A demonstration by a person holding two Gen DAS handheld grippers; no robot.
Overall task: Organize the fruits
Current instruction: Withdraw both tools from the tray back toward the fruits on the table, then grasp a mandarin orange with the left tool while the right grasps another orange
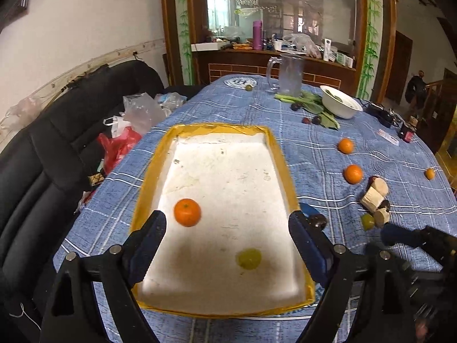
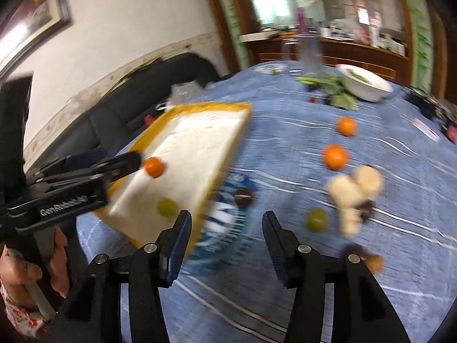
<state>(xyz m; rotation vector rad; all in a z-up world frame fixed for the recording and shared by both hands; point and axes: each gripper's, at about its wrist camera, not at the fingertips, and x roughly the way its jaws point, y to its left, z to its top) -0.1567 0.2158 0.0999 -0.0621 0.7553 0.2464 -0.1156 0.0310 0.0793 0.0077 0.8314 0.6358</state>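
Note:
A white foam tray with a yellow taped rim (image 1: 142, 188) lies on the blue checked tablecloth. Inside it rest an orange (image 1: 187, 212) and a green fruit (image 1: 249, 258). My left gripper (image 1: 227, 225) hangs open above the tray's near half, and nothing is between its fingers. In the blurred right wrist view my right gripper (image 2: 225, 223) stands open and empty over the cloth just right of the tray (image 2: 217, 105). A dark plum (image 2: 242, 197) lies just beyond it. A green fruit (image 2: 316, 220) and two oranges (image 2: 335, 156) (image 2: 346, 125) lie further right.
Beige root pieces (image 1: 374, 193) sit among the loose fruit. A white bowl (image 1: 340, 104), leafy greens and a clear jug (image 1: 288, 74) stand at the far end. A black sofa (image 1: 42, 171) with plastic bags (image 1: 128, 131) runs along the table's left edge. A person's hand (image 2: 17, 274) grips the left handle.

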